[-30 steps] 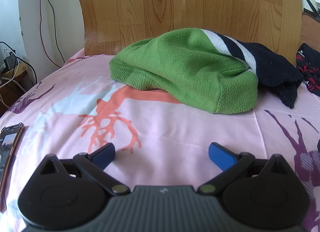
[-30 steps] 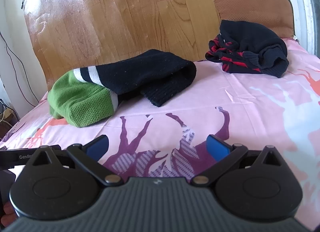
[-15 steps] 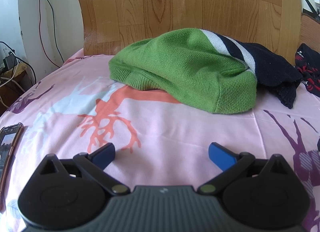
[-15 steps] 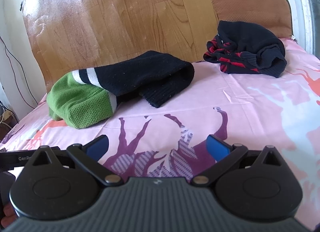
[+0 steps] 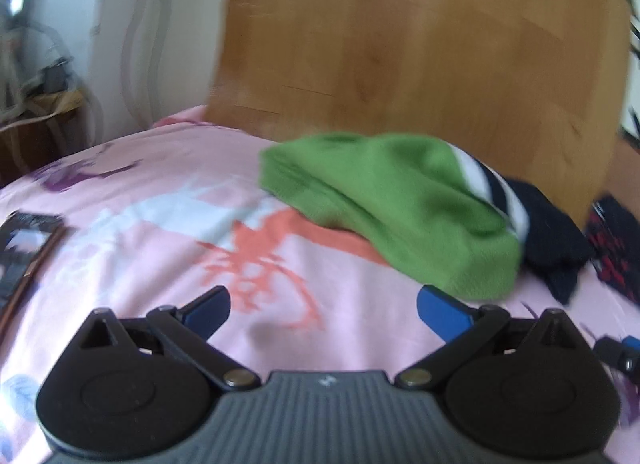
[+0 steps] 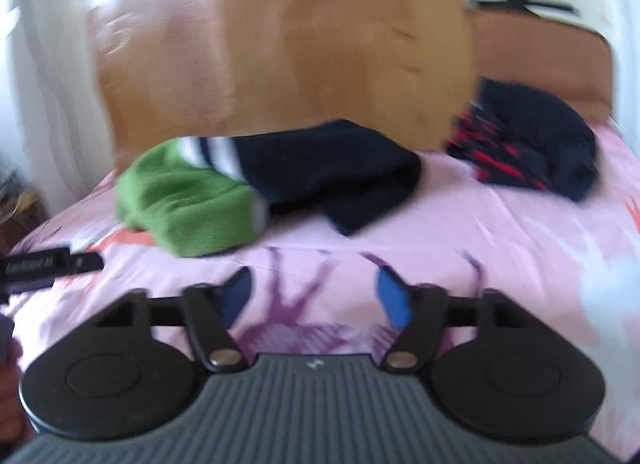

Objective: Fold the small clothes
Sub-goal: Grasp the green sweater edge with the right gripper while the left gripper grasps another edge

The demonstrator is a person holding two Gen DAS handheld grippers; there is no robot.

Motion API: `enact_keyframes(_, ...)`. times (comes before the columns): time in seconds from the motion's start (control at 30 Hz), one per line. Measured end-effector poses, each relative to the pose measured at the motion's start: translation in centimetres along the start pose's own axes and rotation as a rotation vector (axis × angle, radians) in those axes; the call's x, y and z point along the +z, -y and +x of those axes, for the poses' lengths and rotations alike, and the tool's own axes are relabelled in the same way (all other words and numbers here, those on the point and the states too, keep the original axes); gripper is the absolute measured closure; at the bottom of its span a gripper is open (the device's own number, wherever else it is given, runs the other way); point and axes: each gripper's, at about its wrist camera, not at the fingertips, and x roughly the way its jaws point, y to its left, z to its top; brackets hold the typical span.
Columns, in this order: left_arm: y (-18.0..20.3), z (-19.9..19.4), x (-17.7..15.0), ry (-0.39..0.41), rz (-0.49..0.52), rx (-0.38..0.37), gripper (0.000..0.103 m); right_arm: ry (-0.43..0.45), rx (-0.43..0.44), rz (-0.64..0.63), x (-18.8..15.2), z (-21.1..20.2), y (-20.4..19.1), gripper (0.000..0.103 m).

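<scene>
Pink printed bedsheet (image 5: 360, 304), wood headboard behind. Green-and-navy knit sweater (image 5: 392, 208) lies bunched mid-bed, far of both grippers. Left gripper (image 5: 323, 306) and right gripper (image 6: 314, 294) both spread, empty. Knit likely soft, light, floppy (blurry frames); pinch near green hem edge.

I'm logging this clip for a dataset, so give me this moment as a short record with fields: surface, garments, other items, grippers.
surface: pink printed bedsheet
garment 1: green and navy sweater, bunched in a heap
garment 2: black and red garment, crumpled, lying apart from the sweater
other items: phone at the sheet's edge
left gripper: jaws open, holding nothing
right gripper: jaws open, holding nothing
image quality: both views motion-blurred
</scene>
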Motion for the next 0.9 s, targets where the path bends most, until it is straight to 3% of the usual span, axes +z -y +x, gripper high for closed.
enact_keyframes(0.23,-3.7,0.2,0.9,0.033,-0.162,0.085,0.0,0.025,0.172,-0.371,2.8,4.5,-7.2,0.039)
enact_keyframes(0.37,-3.9,0.7,1.0,0.016,-0.162,0.085,0.0,-0.016,0.154,-0.537,2.8,9.9,-10.6,0.041)
enact_keyframes(0.4,-3.8,0.6,1.0,0.021,-0.159,0.088,0.0,-0.032,0.123,-0.575,2.7,11.2,-11.1,0.061)
enact_keyframes(0.43,-3.8,0.6,0.9,0.025,-0.159,0.089,0.0,-0.047,0.107,-0.585,3.0,12.1,-11.0,0.091)
enact_keyframes(0.5,-3.8,0.6,0.9,0.025,-0.158,0.086,0.0,-0.042,0.146,-0.489,4.6,11.5,-9.5,0.091)
enact_keyframes(0.6,-3.3,0.6,0.8,0.026,-0.13,0.065,0.001,0.07,0.168,-0.362,8.4,6.4,-6.4,0.092)
enact_keyframes(0.7,-1.0,0.5,0.9,0.042,0.035,0.033,0.007,0.177,0.132,-0.303,11.9,0.2,-2.3,0.092)
enact_keyframes(0.77,1.4,0.0,0.8,0.113,0.221,0.041,0.014,0.214,0.091,-0.272,13.8,-3.3,0.7,0.092)
enact_keyframes(0.9,6.1,-0.8,-0.5,0.273,0.609,0.021,0.015,0.224,0.022,-0.177,15.5,-7.7,5.9,0.092)
